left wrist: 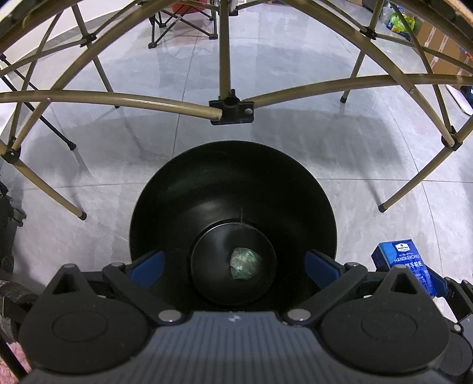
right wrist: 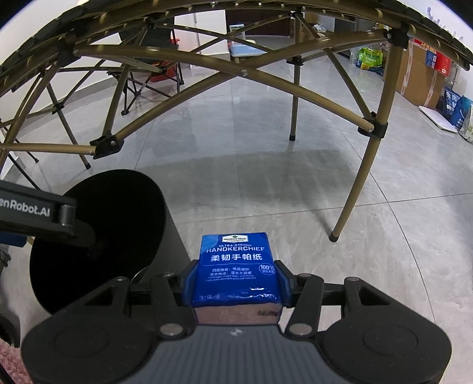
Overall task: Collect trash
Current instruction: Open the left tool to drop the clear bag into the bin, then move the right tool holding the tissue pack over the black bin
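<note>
A black round trash bin [left wrist: 233,189] stands on the grey tiled floor under a folding table. A crumpled greenish scrap [left wrist: 244,263] lies on its bottom. My left gripper [left wrist: 233,265] is open, its blue fingers wide apart just above the bin's mouth, holding nothing. My right gripper [right wrist: 236,280] is shut on a blue handkerchief tissue pack [right wrist: 236,265], held to the right of the bin [right wrist: 97,236]. The pack also shows in the left wrist view [left wrist: 405,263] at the right. The left gripper's body [right wrist: 38,212] reaches over the bin's rim.
The table's brown metal legs and cross bars [left wrist: 230,103] arch over the bin. Legs stand on the floor at right [right wrist: 354,189]. A folding chair [left wrist: 183,23] stands farther back. Cardboard boxes and bags [right wrist: 419,71] line the right wall.
</note>
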Available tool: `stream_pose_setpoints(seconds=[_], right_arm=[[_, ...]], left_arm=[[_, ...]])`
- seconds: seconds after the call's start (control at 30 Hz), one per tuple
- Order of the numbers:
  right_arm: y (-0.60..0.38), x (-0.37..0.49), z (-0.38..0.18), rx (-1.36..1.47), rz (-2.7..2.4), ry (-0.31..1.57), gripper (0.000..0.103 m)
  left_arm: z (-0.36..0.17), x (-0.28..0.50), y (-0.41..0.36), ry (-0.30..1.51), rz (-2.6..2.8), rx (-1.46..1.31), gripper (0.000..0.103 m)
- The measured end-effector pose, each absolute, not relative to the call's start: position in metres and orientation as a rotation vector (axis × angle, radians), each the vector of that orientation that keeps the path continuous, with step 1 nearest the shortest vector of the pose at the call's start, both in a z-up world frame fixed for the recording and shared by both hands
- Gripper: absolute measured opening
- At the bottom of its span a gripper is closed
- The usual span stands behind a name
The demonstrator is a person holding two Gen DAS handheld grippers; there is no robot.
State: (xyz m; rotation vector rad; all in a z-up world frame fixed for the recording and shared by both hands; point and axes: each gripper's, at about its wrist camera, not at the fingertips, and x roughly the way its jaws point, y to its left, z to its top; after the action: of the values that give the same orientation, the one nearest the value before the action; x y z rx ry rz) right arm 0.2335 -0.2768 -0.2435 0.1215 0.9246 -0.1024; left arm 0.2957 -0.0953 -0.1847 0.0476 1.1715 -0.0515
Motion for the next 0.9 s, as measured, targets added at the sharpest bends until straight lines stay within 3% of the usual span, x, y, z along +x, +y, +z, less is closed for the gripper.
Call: stream_pose_setpoints(seconds=[0.9], right_arm=[[-0.223, 0.233, -0.209, 0.136, -0.007, 0.977, 0.051]], left_arm=[[-0.157, 0.271, -0.020, 1.060, 0.032, -0.014, 0.103]])
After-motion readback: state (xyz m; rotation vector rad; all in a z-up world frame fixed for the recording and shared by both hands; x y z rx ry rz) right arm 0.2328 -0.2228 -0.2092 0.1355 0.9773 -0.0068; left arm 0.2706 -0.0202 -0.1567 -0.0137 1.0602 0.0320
